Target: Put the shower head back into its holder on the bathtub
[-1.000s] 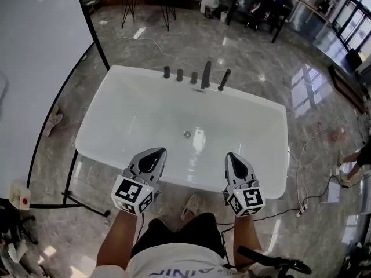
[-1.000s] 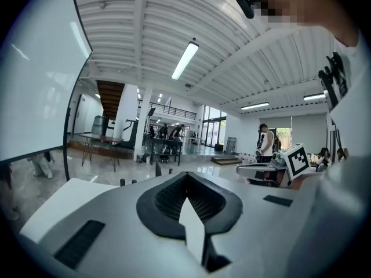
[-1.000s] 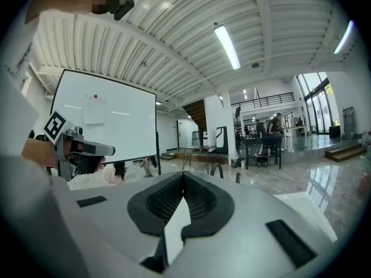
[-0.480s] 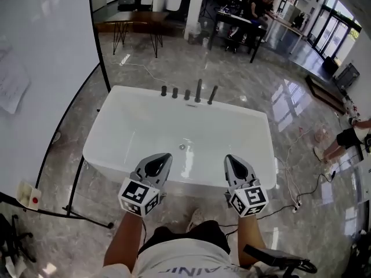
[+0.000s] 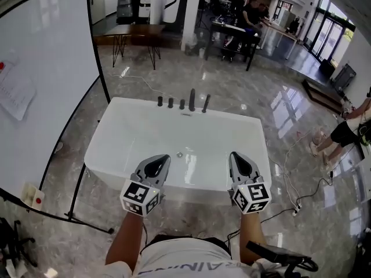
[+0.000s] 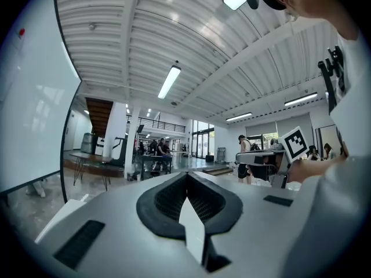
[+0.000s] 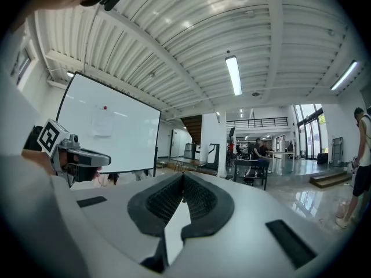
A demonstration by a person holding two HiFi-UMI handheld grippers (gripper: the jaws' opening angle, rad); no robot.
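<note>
The white bathtub (image 5: 116,172) lies below and ahead of me in the head view. On its far rim stand three black knobs (image 5: 170,102), a black spout (image 5: 192,99) and the black shower head (image 5: 205,103), which leans to the right of the spout. My left gripper (image 5: 162,157) and right gripper (image 5: 235,154) hover side by side over the tub's near rim, far from the shower head. Both point level and are shut with nothing between the jaws. The left gripper view (image 6: 186,177) and the right gripper view (image 7: 183,177) look across the room, and the tub is hidden in both.
A large whiteboard (image 5: 40,80) on a black stand (image 5: 87,220) runs along the tub's left side. Cables (image 5: 290,204) lie on the marble floor to the right, where a person (image 5: 346,131) stands. Tables (image 5: 130,35) and seated people are at the back.
Both grippers have risen and stayed shut. The head view has tilted up, so the tub looks smaller and more of the room behind it shows.
</note>
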